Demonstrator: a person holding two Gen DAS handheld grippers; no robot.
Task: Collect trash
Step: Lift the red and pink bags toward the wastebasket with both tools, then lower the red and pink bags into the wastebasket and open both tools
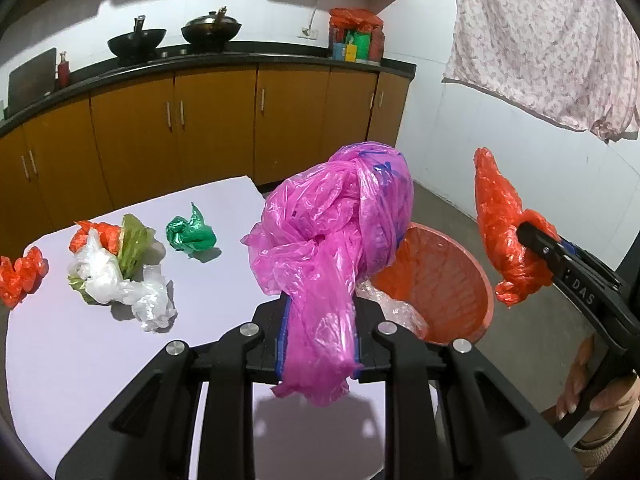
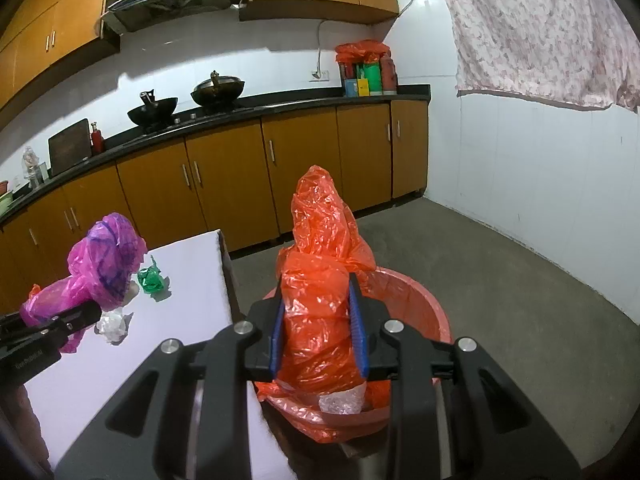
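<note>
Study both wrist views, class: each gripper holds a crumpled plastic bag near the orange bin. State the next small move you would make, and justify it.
Probably open the right gripper: it is clamped on the orange bag, which hangs directly above the orange bin, so it should drop in. The left gripper with its pink bag sits over the table edge and can follow.

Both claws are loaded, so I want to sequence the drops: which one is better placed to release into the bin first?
Probably right: the right claw holds its orange bag directly over the orange bin, while the left claw holds its pink bag beside it.
</note>
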